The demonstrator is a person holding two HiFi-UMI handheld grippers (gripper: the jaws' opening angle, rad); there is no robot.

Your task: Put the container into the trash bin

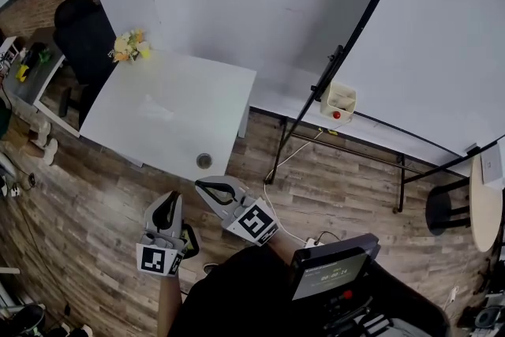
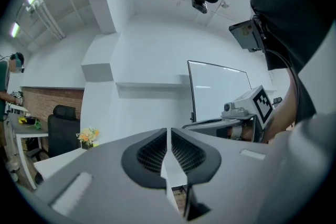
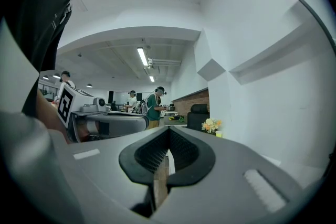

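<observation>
Because the white rectangular counter (image 1: 170, 110) stands ahead while the grey left hand-held gripper (image 1: 167, 199) and right hand-held gripper (image 1: 202, 185) are closed and empty, the small round grey container (image 1: 203, 160) on its near edge may be knocked off by unopened jaws.

The head view looks steeply down on a wood-plank floor (image 1: 118, 201) and a white table (image 1: 170, 110).

- Table: a bunch of flowers (image 1: 130, 46) stands at the far corner, and a small round container (image 1: 203, 160) sits at the near edge.
- A black chair (image 1: 83, 35) stands just beside the table's far left side.
- Left gripper (image 1: 167, 203) and right gripper (image 1: 207, 185): both held over the floor near the table – jaws drawn together, nothing between them.
- Right of the table: a black stand frame (image 1: 347, 59) carries a pale box (image 1: 338, 102) with a red button.
- A white cable (image 1: 280, 221) lies on the floor.
</observation>
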